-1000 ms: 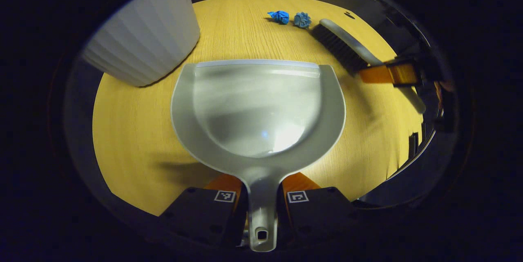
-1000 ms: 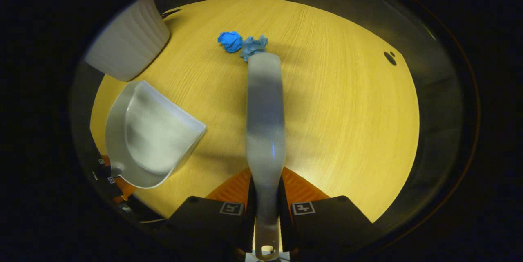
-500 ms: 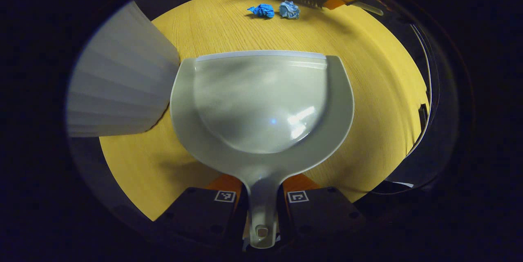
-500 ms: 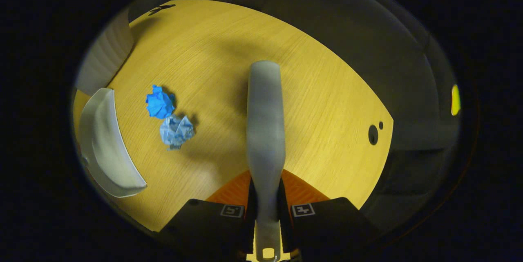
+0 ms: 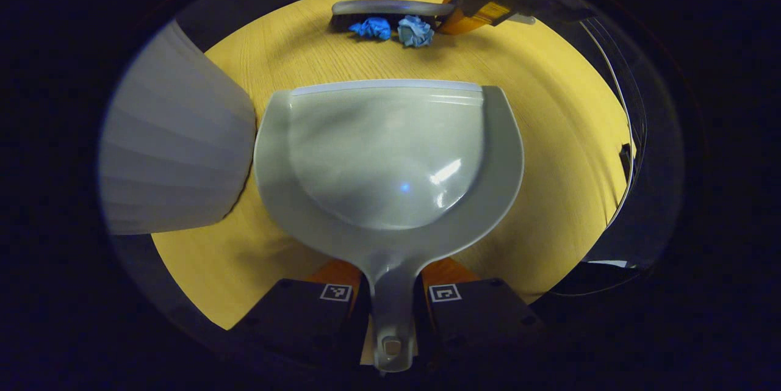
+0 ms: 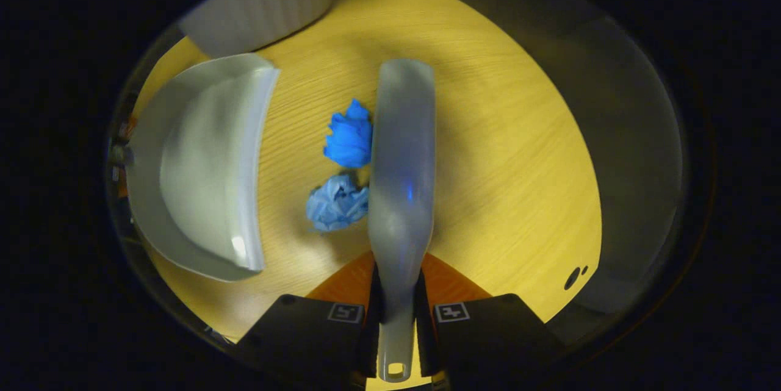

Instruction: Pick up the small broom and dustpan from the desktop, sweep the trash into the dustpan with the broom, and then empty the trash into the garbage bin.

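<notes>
My left gripper (image 5: 390, 284) is shut on the handle of the grey dustpan (image 5: 387, 153), whose open lip faces two crumpled blue paper balls (image 5: 392, 30) farther off on the wooden desktop (image 5: 549, 135). Behind those balls lies the small broom (image 5: 384, 10), bristles down, held by the right gripper (image 5: 473, 10). In the right gripper view my right gripper (image 6: 396, 296) is shut on the broom handle (image 6: 403, 177). The bright blue ball (image 6: 349, 138) and the paler ball (image 6: 337, 203) touch the broom's left side. The dustpan (image 6: 201, 165) lies left of them, its lip facing them.
A white ribbed garbage bin (image 5: 174, 153) stands against the dustpan's left side, also at the top left as the bin (image 6: 268, 0) in the right gripper view. The desktop edge (image 5: 616, 153) runs along the right. A small dark hole (image 6: 572, 278) marks the desk.
The broom swung around behind the two paper balls and came down against them. The dustpan stayed nearly still, its lip facing the balls.
</notes>
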Motion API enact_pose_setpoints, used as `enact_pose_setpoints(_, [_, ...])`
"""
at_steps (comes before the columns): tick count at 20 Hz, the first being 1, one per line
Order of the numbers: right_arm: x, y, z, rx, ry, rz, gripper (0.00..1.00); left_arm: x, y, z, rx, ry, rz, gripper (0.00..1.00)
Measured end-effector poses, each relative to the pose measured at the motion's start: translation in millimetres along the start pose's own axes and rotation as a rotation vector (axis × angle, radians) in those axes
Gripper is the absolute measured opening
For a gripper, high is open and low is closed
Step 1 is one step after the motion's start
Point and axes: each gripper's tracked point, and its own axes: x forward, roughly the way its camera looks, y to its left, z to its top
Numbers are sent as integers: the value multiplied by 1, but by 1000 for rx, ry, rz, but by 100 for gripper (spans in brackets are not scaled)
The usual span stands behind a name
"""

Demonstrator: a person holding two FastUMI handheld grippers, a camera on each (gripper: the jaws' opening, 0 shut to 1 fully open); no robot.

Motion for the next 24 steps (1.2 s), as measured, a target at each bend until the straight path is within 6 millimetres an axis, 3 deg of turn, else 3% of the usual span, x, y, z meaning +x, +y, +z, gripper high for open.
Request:
enact_pose_setpoints(3, [-20,56,3,-53,-28,153,29,4,-2,-9,10,-43,-26,30])
enact_pose_setpoints(5, [-36,79,2,-6,-44,251,29,6,0,-24,23,-58,-36,30])
enact_pose_setpoints(8, [-40,78,4,41,-57,283,33,-1,-1,-48,10,-90,-50,29])
enact_pose_setpoints(10, [-51,71,9,71,-84,250,29,-13,-2,-59,-35,-106,-94,30])
enact_pose_setpoints(13, [-75,37,3,234,-140,203,29,-42,-9,-79,-42,-168,-89,30])
enact_pose_setpoints(16, [-70,11,-23,477,-169,176,29,-83,-33,-91,-46,-192,-125,29])
enact_pose_setpoints(17, [-65,6,-34,536,-189,161,20,-107,-35,-94,-46,-220,-136,30])
enact_pose_setpoints(18, [-56,10,-45,579,-200,151,29,-134,-38,-96,-30,-253,-135,30])
enact_pose_setpoints(19, [-48,16,-55,631,-204,163,29,-157,-37,-98,-9,-281,-124,29])
enact_pose_setpoints(21, [-31,31,-54,783,-228,225,29,-202,-47,-101,4,-302,-136,29])
enact_pose_setpoints(22, [-23,35,-57,831,-243,242,21,-225,-50,-100,-6,-315,-155,30])
enact_pose_setpoints(23, [-18,36,-58,849,-253,247,29,-247,-45,-96,-22,-340,-166,29])
enact_pose_setpoints(24, [-17,36,-59,856,-253,246,29,-265,-36,-91,-52,-363,-154,30])
